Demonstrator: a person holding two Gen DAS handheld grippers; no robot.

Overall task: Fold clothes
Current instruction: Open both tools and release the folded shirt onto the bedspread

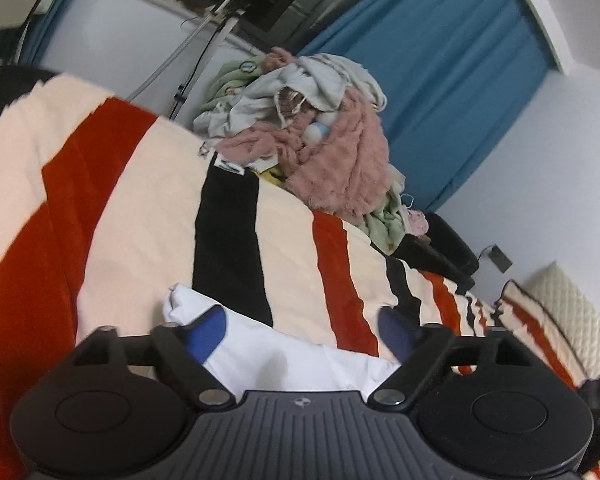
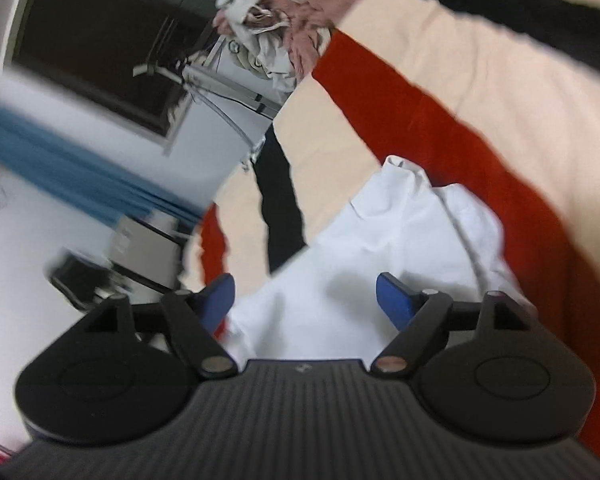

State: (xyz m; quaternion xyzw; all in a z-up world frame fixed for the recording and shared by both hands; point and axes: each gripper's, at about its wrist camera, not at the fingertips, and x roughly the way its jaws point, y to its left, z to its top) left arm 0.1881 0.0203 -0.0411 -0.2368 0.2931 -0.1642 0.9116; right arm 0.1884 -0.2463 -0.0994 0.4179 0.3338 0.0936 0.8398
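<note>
Left wrist view gives me the striped blanket (image 1: 148,208) first, cream with red and black bands, covering the bed across most of the picture. At its far edge sits a heap of unfolded clothes (image 1: 300,128), a fuzzy pink piece on top of pale green and grey ones, with a blue curtain (image 1: 452,72) behind. Nearer to me the white garment (image 1: 284,356) lies on the blanket, and my left gripper (image 1: 302,334) sits over it with its blue fingers (image 1: 210,334) spread wide, one tip on the cloth's bunched corner, the other out over the blanket past the cloth's edge. Nothing is pinched.

On the right wrist view, somewhat blurred, the same white garment (image 2: 380,248) runs up from under my right gripper (image 2: 306,300), crumpled toward its far end. These tongs are spread apart too, the cloth lying in the gap between the fingers (image 2: 394,300), not clamped.
</note>
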